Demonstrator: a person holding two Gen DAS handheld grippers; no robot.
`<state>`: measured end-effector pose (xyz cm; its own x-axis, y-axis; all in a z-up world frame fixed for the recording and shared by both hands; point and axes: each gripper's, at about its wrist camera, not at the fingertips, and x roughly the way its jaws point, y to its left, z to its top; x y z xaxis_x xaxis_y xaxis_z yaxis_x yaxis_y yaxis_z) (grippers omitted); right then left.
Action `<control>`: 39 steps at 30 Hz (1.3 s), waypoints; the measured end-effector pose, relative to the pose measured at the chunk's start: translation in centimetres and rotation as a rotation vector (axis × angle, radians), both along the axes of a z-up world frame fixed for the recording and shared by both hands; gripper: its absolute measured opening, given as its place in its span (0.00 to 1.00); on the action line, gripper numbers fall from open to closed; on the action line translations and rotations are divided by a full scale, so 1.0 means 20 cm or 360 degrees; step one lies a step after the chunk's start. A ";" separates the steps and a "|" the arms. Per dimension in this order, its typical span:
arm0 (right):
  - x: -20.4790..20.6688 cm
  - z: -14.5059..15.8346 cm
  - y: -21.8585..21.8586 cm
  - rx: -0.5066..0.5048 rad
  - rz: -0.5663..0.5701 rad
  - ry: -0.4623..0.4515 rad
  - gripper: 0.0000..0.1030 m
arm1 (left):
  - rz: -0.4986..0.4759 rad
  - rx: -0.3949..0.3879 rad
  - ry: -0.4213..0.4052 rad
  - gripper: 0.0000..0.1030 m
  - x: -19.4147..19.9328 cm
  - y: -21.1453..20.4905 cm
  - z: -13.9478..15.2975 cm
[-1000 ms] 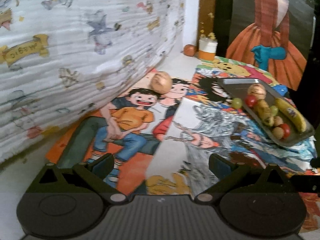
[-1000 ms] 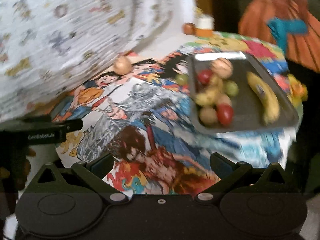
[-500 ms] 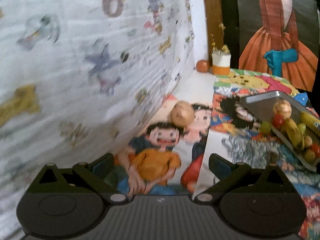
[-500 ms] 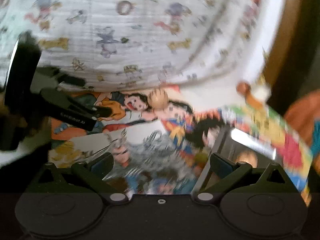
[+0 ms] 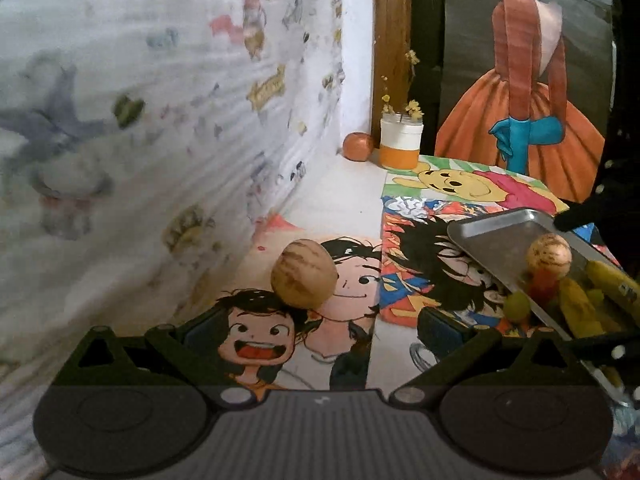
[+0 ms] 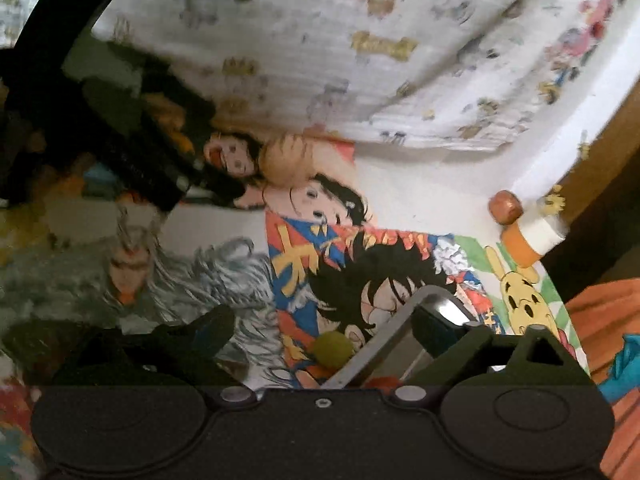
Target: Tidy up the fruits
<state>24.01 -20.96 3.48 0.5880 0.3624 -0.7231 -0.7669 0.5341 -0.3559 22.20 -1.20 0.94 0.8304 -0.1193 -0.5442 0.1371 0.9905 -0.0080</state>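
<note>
A tan round fruit (image 5: 304, 274) lies loose on the cartoon-print cloth, just beyond and between my left gripper's (image 5: 316, 330) open fingers; it also shows in the right wrist view (image 6: 286, 160). A grey metal tray (image 5: 492, 236) to the right holds a tan fruit (image 5: 549, 254), bananas (image 5: 580, 308), a red fruit and others. A green grape (image 5: 517, 306) lies on the cloth at the tray's edge (image 6: 332, 348). My right gripper (image 6: 324, 330) is open, tilted, over the tray's corner (image 6: 400, 320) and the grape.
A patterned white curtain (image 5: 140, 140) hangs close on the left. An orange fruit (image 5: 359, 146) and a white-and-orange jar (image 5: 401, 144) stand at the far corner. A dark panel with an orange dress picture (image 5: 520, 120) is behind the table.
My left gripper has moved forward toward the loose tan fruit. My right gripper has swung left, tilted, and dropped low over the tray's corner.
</note>
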 end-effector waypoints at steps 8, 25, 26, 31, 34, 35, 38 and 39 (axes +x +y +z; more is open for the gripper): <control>0.10 -0.10 -0.04 -0.0027 -0.0012 0.0072 0.83 | 0.0036 -0.0062 0.0031 1.00 0.19 0.02 -0.07; 0.14 -0.15 -0.04 -0.0011 0.0041 0.0157 0.44 | -0.0057 -0.0019 0.0109 0.91 0.36 -0.05 -0.12; 0.15 -0.15 -0.04 -0.0010 0.0037 0.0156 0.43 | -0.0056 -0.0010 0.0113 0.90 0.37 -0.06 -0.13; 0.17 -0.16 -0.06 0.0024 0.0023 0.0179 0.42 | -0.0048 -0.0032 0.0128 0.83 0.39 -0.05 -0.14; 0.17 -0.16 -0.06 0.0027 0.0036 0.0180 0.40 | -0.0049 -0.0030 0.0147 0.75 0.40 -0.06 -0.15; 0.17 -0.16 -0.06 0.0028 0.0038 0.0180 0.39 | -0.0046 -0.0022 0.0141 0.72 0.40 -0.06 -0.15; 0.17 -0.16 -0.07 0.0032 0.0043 0.0180 0.38 | -0.0059 0.0013 0.0105 0.56 0.39 -0.08 -0.14; 0.17 -0.16 -0.07 0.0034 0.0036 0.0178 0.38 | -0.0074 0.0027 0.0105 0.54 0.39 -0.09 -0.14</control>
